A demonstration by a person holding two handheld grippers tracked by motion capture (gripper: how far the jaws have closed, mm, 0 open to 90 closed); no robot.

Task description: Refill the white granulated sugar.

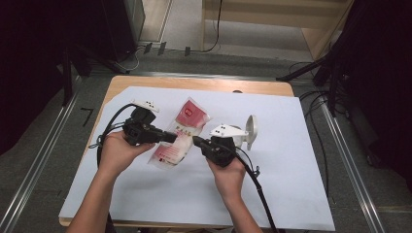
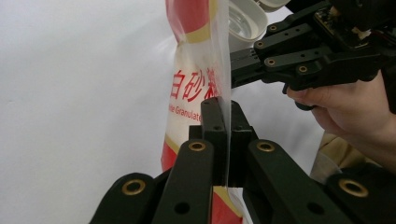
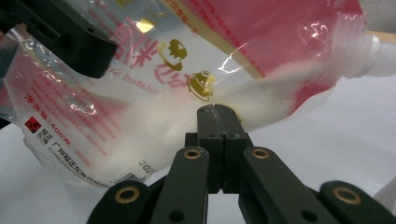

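White sheet (image 1: 291, 184) over wooden table. 2 grippers: left gripper (image 1: 171, 138) and right gripper (image 1: 196, 141) each clamp edge of red-and-clear plastic sugar pouch (image 1: 182, 133). White round dish (image 1: 250, 131) just behind right gripper.

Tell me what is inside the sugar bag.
White granulated sugar shows through the clear parts of the sugar bag, heaped along its lower edge. The red printed areas hide the rest of the inside.
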